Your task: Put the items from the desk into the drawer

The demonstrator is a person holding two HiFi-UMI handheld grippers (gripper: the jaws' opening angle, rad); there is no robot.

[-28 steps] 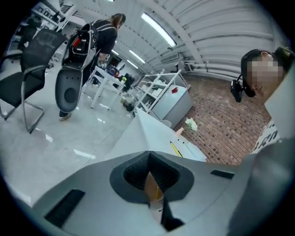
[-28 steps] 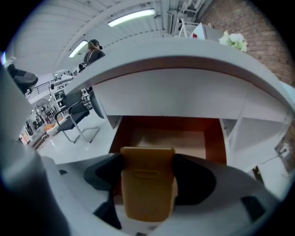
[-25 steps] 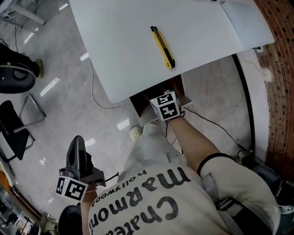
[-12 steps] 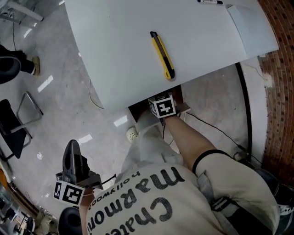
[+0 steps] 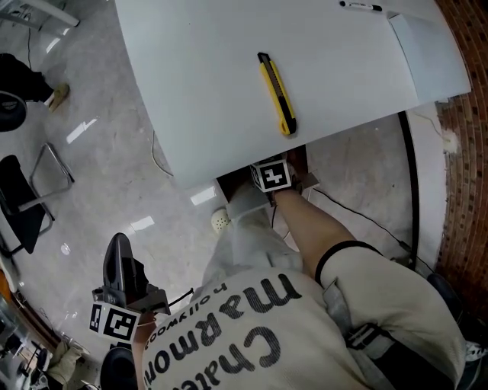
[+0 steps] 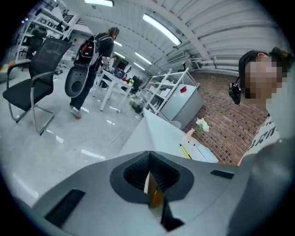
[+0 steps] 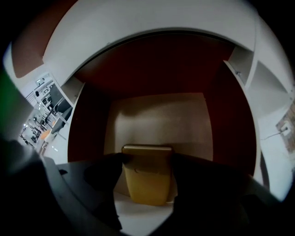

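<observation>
Drawer [image 7: 156,115] walls flank right claw [image 7: 147,159] gripping gold slab [image 7: 147,186].

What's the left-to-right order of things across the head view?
black chair → left claw → yellow utility knife → black marker → brick wall
</observation>
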